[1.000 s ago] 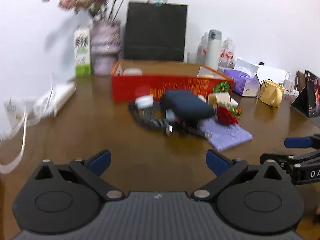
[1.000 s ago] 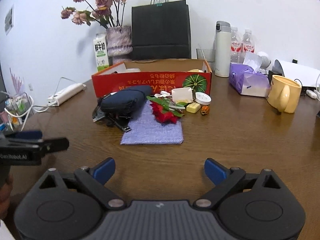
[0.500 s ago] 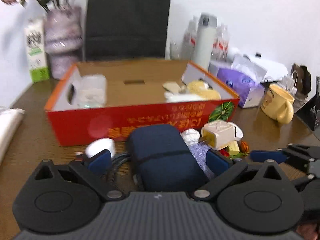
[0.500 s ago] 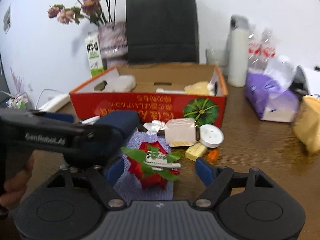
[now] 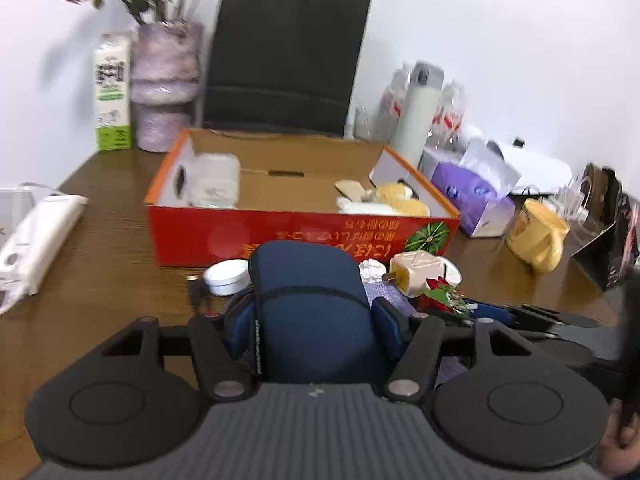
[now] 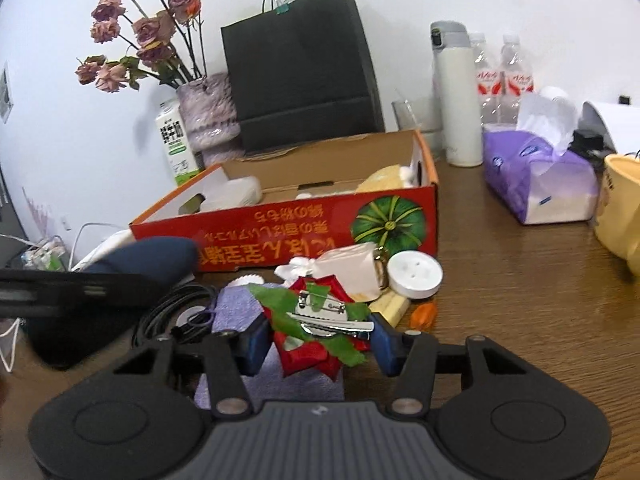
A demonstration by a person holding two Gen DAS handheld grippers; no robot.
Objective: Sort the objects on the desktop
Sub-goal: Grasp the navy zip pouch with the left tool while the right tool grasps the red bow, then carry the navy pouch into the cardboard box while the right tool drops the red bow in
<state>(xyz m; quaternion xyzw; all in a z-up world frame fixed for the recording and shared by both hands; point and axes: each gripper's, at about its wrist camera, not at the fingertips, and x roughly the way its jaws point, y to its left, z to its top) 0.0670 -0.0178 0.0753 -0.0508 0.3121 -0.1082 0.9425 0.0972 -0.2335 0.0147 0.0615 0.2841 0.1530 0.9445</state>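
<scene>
My left gripper (image 5: 316,328) has its blue pads pressed on both sides of a dark blue pouch (image 5: 308,304), which lies in front of the red cardboard box (image 5: 280,236). My right gripper (image 6: 318,342) has its pads closing around a red and green flower hair clip (image 6: 320,320) that lies on a purple cloth (image 6: 236,308). A white charger plug (image 6: 348,272), a white round lid (image 6: 416,276), a yellow eraser (image 6: 390,304) and a small orange piece (image 6: 424,314) lie beside the clip. A black cable (image 6: 168,312) coils by the pouch.
The red box holds a white pack (image 5: 214,186) and yellow items (image 5: 396,200). Behind it stand a black paper bag (image 6: 300,68), a flower vase (image 6: 208,112), a milk carton (image 6: 174,142), a thermos (image 6: 456,92) and bottles. A purple tissue pack (image 6: 536,184) and a yellow mug (image 6: 622,208) are right; a power strip (image 5: 36,236) is left.
Both grippers moved forward to the pile and narrowed. The left pads now press on the blue pouch; the right pads have drawn in around the flower hair clip.
</scene>
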